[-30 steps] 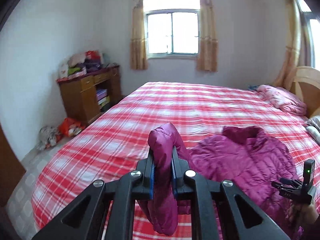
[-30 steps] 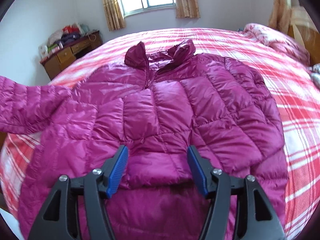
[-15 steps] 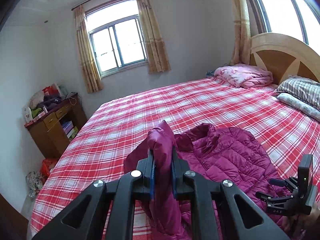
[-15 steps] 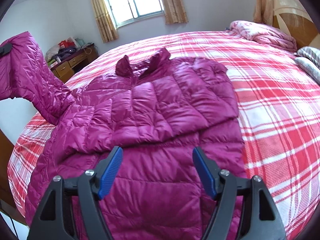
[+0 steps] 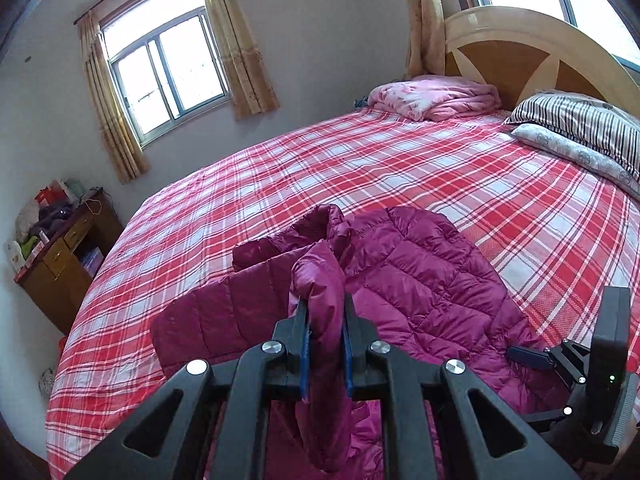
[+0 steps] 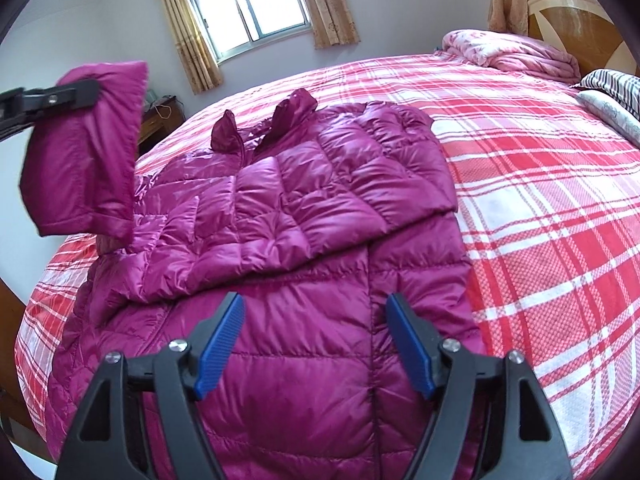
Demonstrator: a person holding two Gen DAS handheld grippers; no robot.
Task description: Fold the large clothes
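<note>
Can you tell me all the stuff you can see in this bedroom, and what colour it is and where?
Puffy quilted jacket: one, magenta, spread on the bed, one sleeve lifted.
Checked bed sheet: one, red and white, covering the bed.
Folded quilt: one, pink, by the headboard.
Striped pillow: one, grey and white, at the bed's head, on a paler pillow.
Wooden headboard: one, tan and cream, behind the pillows.
Wooden desk: one, brown, by the wall, cluttered on top.
Curtained window: one, beige curtains, far wall.
Left tongs: black, clamped on the sleeve.
Right tongs: black with blue pads, open above the jacket.
</note>
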